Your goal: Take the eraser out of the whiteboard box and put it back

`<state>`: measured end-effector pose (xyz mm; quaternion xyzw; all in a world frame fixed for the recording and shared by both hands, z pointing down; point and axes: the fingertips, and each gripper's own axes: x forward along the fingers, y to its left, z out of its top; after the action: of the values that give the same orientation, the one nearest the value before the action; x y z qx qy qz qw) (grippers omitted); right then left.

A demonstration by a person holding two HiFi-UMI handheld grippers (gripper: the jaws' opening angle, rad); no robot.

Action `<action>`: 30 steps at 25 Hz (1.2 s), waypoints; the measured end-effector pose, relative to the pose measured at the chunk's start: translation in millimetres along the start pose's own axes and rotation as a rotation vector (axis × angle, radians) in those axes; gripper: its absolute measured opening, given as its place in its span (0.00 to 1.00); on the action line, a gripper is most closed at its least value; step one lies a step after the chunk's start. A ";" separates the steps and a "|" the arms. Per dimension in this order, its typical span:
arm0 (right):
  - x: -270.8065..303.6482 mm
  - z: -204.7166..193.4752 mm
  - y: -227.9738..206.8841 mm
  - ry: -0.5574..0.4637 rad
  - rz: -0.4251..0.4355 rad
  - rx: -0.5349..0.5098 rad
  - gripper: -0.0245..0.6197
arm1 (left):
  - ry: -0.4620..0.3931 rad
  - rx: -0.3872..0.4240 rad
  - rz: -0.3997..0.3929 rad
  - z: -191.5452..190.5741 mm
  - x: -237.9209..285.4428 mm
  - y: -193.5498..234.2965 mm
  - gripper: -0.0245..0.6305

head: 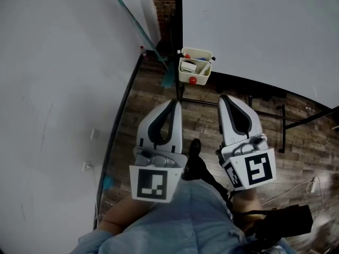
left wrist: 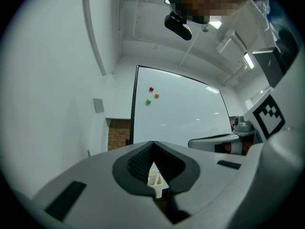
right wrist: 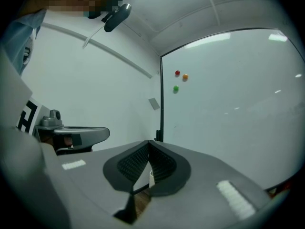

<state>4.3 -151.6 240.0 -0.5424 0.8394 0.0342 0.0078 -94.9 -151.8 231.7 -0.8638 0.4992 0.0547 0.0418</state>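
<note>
Right claw (right wrist: 148, 144) closed, empty, facing the whiteboard (right wrist: 228, 104).

Tally in front of the board
Two tools in hand, a left gripper (head: 175, 103) and a right gripper (head: 224, 98); one whiteboard (left wrist: 186, 118); one whiteboard box (head: 185, 78); three magnets: red (left wrist: 151, 88), orange (left wrist: 156, 95), green (left wrist: 148, 102).

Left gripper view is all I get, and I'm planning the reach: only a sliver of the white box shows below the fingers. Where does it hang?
Observer: At the whiteboard's lower corner, beside its dark edge. The white box is ahead of the left gripper and right gripper, neither touching it.
Operator: What's inside?
Observer: A red round thing at the near end, other small items behind; I can't pick out the eraser.
Operator: Is the right gripper free?
Observer: Yes; the right gripper view shows its fingers together, nothing between them.
</note>
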 end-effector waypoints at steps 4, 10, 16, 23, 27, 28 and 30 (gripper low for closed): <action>11.9 -7.2 -4.0 0.001 0.006 0.010 0.04 | 0.006 0.011 0.003 -5.1 10.7 7.6 0.04; 41.4 -20.9 -18.5 0.024 0.036 0.016 0.05 | 0.021 0.014 0.014 -14.9 40.4 19.8 0.04; 81.8 -37.0 -29.9 0.073 0.103 0.000 0.07 | 0.027 0.014 0.030 -21.7 83.1 37.9 0.04; 121.2 -61.8 -39.4 0.151 0.206 -0.003 0.18 | 0.043 0.012 0.064 -31.4 127.8 56.4 0.04; 137.4 -74.4 -41.2 0.182 0.251 -0.021 0.24 | 0.056 0.010 0.086 -39.9 146.3 65.0 0.04; 140.2 -77.3 -41.9 0.188 0.259 -0.016 0.24 | 0.059 0.010 0.090 -41.9 149.9 66.6 0.04; 145.0 -82.9 -44.0 0.201 0.272 -0.006 0.25 | 0.062 0.013 0.097 -44.7 156.7 69.3 0.04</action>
<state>-13.3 -307.1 313.2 -0.4246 0.9014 -0.0172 -0.0825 -75.0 -326.4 253.3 -0.8396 0.5418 0.0263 0.0293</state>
